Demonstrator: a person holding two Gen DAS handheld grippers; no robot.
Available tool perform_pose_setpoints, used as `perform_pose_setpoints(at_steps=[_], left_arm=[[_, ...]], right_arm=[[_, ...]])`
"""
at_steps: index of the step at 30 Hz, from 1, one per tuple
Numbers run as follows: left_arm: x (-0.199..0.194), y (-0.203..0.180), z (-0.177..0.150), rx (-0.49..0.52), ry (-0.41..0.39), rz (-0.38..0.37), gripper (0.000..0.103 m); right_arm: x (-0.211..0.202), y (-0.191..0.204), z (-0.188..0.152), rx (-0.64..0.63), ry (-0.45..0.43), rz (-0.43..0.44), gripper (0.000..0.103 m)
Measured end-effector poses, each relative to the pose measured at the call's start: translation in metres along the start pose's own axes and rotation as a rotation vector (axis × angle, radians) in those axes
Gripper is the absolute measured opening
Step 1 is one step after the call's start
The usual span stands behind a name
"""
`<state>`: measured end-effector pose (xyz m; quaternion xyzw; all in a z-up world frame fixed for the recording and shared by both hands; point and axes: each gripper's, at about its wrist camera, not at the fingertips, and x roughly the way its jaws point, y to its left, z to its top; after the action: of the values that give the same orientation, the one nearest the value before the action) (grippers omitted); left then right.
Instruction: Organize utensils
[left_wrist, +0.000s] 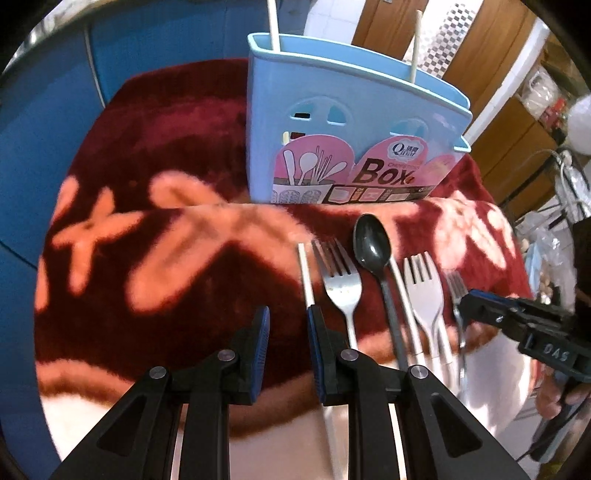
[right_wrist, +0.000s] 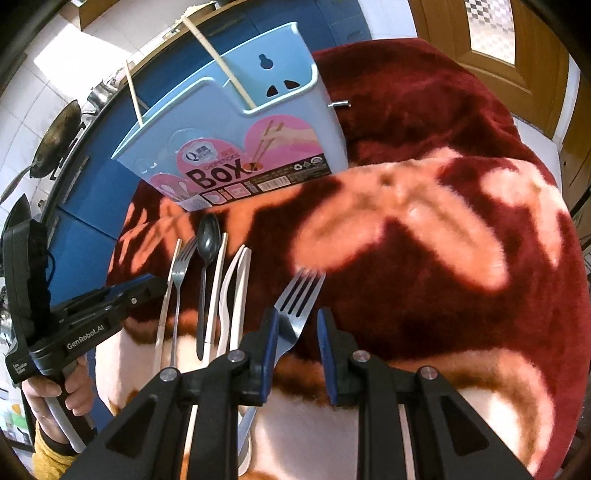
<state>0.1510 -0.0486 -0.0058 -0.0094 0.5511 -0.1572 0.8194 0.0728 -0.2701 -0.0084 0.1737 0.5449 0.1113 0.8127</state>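
A light blue utensil box (left_wrist: 343, 122) with a pink "Box" label stands on a red patterned blanket (left_wrist: 177, 155); it also shows in the right wrist view (right_wrist: 236, 147), with two chopsticks (right_wrist: 218, 59) standing in it. In front of it lie a white chopstick (left_wrist: 306, 277), a metal fork (left_wrist: 338, 277), a black spoon (left_wrist: 373, 247), white plastic forks (left_wrist: 423, 288) and another metal fork (right_wrist: 299, 299). My left gripper (left_wrist: 288, 332) is open and empty, just left of the white chopstick. My right gripper (right_wrist: 297, 332) is open with that metal fork lying between its fingers.
Blue cabinets (left_wrist: 44, 110) stand behind the blanket-covered table. A wooden door (right_wrist: 491, 48) and shelving (left_wrist: 517, 140) are at the right. Pans (right_wrist: 55, 136) hang on the tiled wall. The right gripper shows in the left wrist view (left_wrist: 517, 321).
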Motion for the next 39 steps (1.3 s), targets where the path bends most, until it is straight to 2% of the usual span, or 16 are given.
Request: perform_pose_setpoints(at_steps=[3,7,13,15,18,22,26,39], left_arm=[[-0.001,0.001,0.001,-0.024,0.012,-0.048,0.021],[0.002,-0.006,0.001,-0.002,0.024,-0.035,0.021],[0.015,-0.009,0.005,-0.020,0.058,-0.064,0.021],[0.016,-0.008,0.004,-0.027,0.057,-0.066,0.017],[0.015,-0.006,0.003,-0.025,0.049,-0.064,0.008],[0.013,0.001,-0.001,-0.048,0.027,-0.108,0.006],[0.000,0.014,-0.009,-0.073,-0.023,-0.148,0.005],[-0.066,0.003,-0.026,0.000,-0.321,-0.175,0.004]], right_arm=[[0.000,-0.003,0.001,0.010,0.004,0.011,0.024],[-0.002,-0.007,0.003,0.018,0.004,0.022,0.024],[-0.003,-0.013,0.005,0.030,-0.012,0.063,0.023],[-0.002,-0.014,0.006,0.029,-0.019,0.072,0.015],[-0.005,-0.016,0.004,0.034,-0.043,0.099,0.011],[-0.012,-0.014,-0.001,0.031,-0.097,0.137,0.008],[-0.026,-0.004,-0.009,0.004,-0.184,0.172,0.004],[-0.070,0.014,-0.035,-0.045,-0.412,0.238,0.003]])
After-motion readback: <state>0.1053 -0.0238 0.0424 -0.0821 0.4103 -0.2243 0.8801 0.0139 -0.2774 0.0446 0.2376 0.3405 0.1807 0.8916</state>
